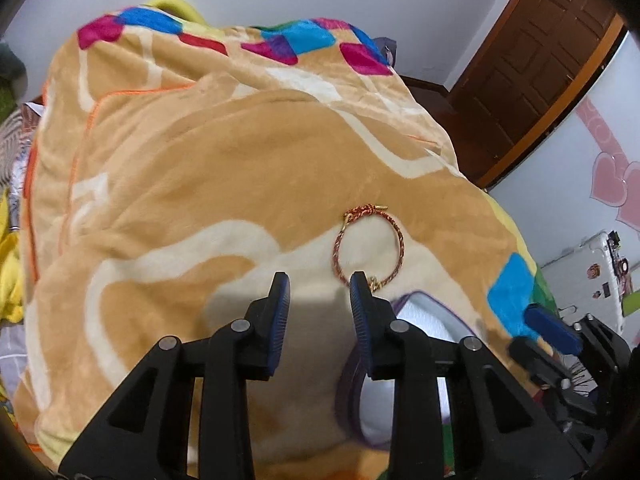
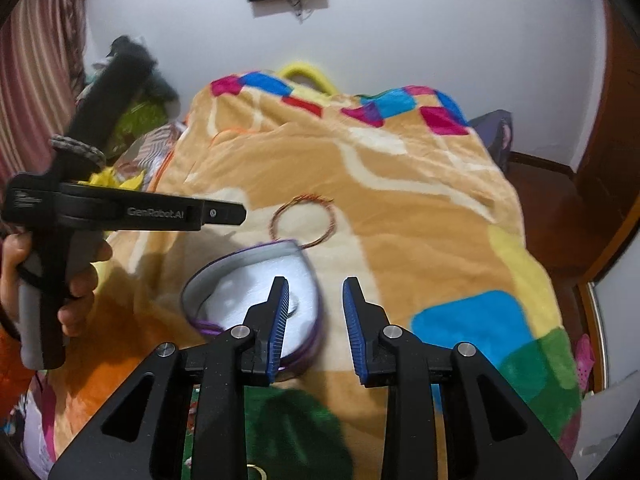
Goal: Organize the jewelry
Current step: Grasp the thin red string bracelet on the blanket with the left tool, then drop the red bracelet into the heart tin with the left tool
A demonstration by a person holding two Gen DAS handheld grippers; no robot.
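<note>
Spread over a bed, a tan plush blanket [image 1: 200, 168] with bright colour blocks fills the left wrist view. On it lies a red-and-gold braided bracelet [image 1: 370, 248], flat and round, just ahead of the left gripper [image 1: 319, 280]. Its jaws stand apart with nothing between them; the right-hand fingertip [image 1: 359, 284] overlaps the bracelet's near edge, though whether it touches I cannot tell. Behind that finger sits a purple-rimmed jewelry case [image 1: 416, 312] with a pale lining.

From the right wrist view, the case [image 2: 244, 276] lies open on the blanket [image 2: 400, 200], the bracelet [image 2: 304, 220] just beyond its far rim and outside it. The right gripper [image 2: 315, 282] hovers above the case, jaws apart and empty. A hand [image 2: 76, 280] holds the left gripper's handle at the left.

Judging from this, the bracelet is not yet stowed; picking it up and laying it in the case remain.
</note>
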